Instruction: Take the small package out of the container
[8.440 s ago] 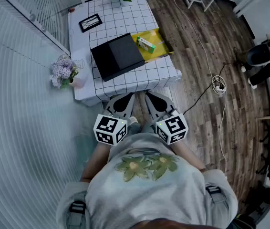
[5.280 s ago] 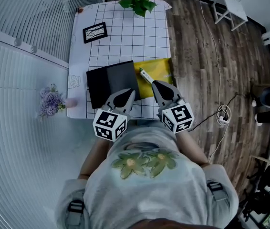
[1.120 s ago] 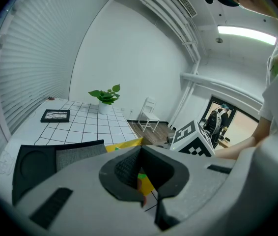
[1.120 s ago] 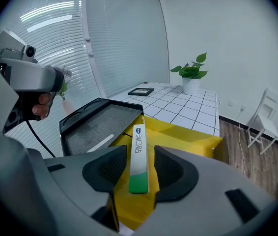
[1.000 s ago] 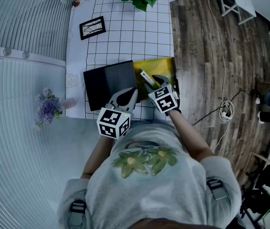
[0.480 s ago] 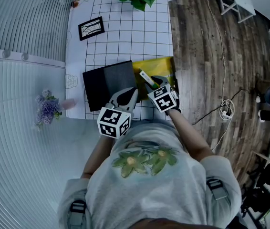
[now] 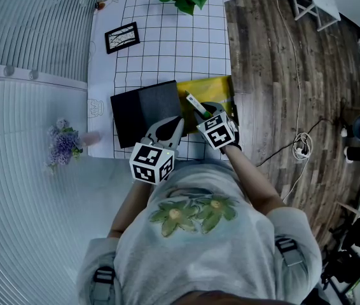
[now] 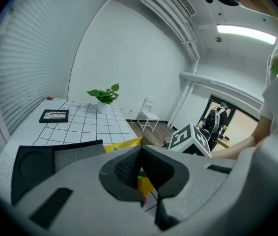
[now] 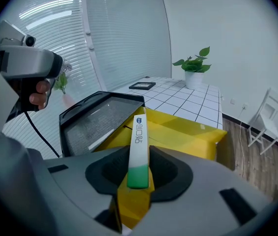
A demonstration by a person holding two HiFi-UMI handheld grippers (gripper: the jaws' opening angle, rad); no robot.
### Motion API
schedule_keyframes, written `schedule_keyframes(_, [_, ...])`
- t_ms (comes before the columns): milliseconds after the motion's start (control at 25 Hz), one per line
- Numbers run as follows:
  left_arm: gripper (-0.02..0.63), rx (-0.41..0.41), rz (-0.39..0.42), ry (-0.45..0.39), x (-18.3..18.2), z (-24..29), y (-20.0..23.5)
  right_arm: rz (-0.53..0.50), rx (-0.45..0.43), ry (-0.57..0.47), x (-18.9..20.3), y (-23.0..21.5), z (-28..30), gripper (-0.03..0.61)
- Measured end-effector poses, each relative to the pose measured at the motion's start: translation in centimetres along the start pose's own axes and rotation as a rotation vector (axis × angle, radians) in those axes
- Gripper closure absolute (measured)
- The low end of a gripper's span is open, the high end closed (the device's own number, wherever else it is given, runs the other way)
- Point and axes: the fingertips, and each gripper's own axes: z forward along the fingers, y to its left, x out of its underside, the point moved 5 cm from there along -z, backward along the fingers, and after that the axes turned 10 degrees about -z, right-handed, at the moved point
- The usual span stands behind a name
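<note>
Yellow cardboard is forming the container [image 7: 217,88], which is sitting open on the gridded table [image 7: 167,43]. The small package [image 9: 139,141], a slim white carton with a green end, is still standing on edge inside it, leaning up over the container's near wall.

The right gripper [image 9: 138,152] is reaching in over that near wall, and its jaws are closing with the package between them. The pads are lying very close on both sides. A thin yellow sliver is still showing beside the green end, so a firm pinch does not seem to be made yet.

The left gripper [image 8: 140,149] is hanging just outside the container's near-left corner, above the black case [image 7: 142,107] that is lying against the container's left side. Its jaws are meeting at the tips and carrying nothing.

Judging by this, the reach is done and the grasp is under way. Lifting the package clear of the container and setting it down are still to come.

In the head view the right gripper [image 7: 207,110] is covering the near end of the package [image 7: 194,101]. The container's floor is showing nowhere, so whether the package's lower end is resting on it cannot be told. The blue print on the package is too small to read.
</note>
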Motion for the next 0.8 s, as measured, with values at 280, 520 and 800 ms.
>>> schedule_keyframes(280, [0.607,-0.003,0.000,0.000,0.05,-0.14,-0.04,-0.008,0.003,0.006,0.04,-0.03,-0.04,0.479])
schedule_keyframes(520, [0.607,-0.003,0.002,0.000,0.16,-0.15,0.05,-0.014,0.006,0.005,0.14,0.05,-0.01,0.480])
schedule_keyframes(800, [0.607,-0.004,0.009,0.003,0.08,-0.17,0.00,-0.023,0.012,0.006,0.31,0.05,-0.26,0.486])
